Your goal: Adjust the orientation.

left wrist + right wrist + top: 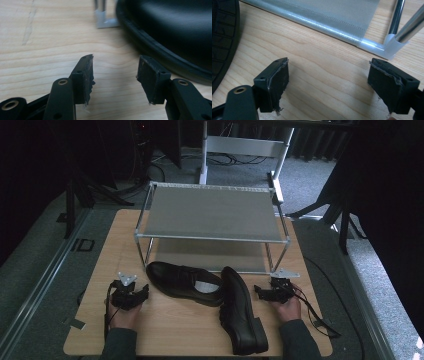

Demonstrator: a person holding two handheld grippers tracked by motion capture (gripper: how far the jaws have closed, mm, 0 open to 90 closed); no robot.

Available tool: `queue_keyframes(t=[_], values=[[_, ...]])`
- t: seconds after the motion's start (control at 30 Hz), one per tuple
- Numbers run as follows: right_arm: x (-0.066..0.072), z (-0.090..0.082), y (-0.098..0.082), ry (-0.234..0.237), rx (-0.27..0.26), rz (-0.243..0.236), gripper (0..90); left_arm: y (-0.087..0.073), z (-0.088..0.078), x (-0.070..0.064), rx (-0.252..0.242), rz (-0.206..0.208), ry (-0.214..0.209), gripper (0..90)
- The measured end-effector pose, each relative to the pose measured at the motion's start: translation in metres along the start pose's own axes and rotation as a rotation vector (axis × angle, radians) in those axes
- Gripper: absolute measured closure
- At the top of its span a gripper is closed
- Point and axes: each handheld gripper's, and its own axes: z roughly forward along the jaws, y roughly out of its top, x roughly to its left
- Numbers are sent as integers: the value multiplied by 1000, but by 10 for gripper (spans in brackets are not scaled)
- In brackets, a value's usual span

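Two black leather shoes lie on the wooden tabletop (165, 330) in front of a two-tier shoe rack (210, 212) with grey fabric shelves and chrome legs. The left shoe (182, 282) lies crosswise with its opening up, its toe toward the left hand-held gripper (131, 292); the right shoe (242, 312) lies on its side, sole turned toward the right hand-held gripper (267, 293), and touches the left shoe near its heel. Both grippers rest low on the tabletop, jaws apart with nothing between them: the left hand-held gripper (115, 75) stands partly spread with the left shoe's (175, 32) welt just beside its pad, and the right hand-held gripper (328, 80) stands wide, facing the lower shelf's (332, 17) front edge, with the right shoe's (223, 32) treaded sole at the edge of its view. The step in hand looks like picking up a shoe to set on the rack. To do it well, the left gripper would best turn toward the shoe and take the upper's rim at the opening or heel collar, where the leather is thin enough for the jaws, rather than pinching the rounded toe, which would likely slip. Lift it clear of the other shoe before carrying it to a shelf, keeping it off the chrome legs.
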Motion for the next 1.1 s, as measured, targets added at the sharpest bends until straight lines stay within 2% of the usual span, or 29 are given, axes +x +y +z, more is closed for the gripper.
queue_keyframes(t=[0.3,0.47,0.8,0.9,0.97,1.1], values=[[1,-1,-1,-4,1,2,159,5,-16,-20,-56,12,-97,461],[1,-1,-1,-4,1,2,160,13,-27,-30,-76,28,-129,430],[1,-1,-1,-3,1,2,160,32,-48,-60,-111,60,-189,346],[1,-1,-1,-3,1,2,159,37,-49,-65,-110,62,-191,299],[1,-1,-1,-3,1,2,159,44,-47,-75,-90,84,-214,290],[1,-1,-1,-3,1,3,160,50,-43,-93,-72,108,-217,207]])
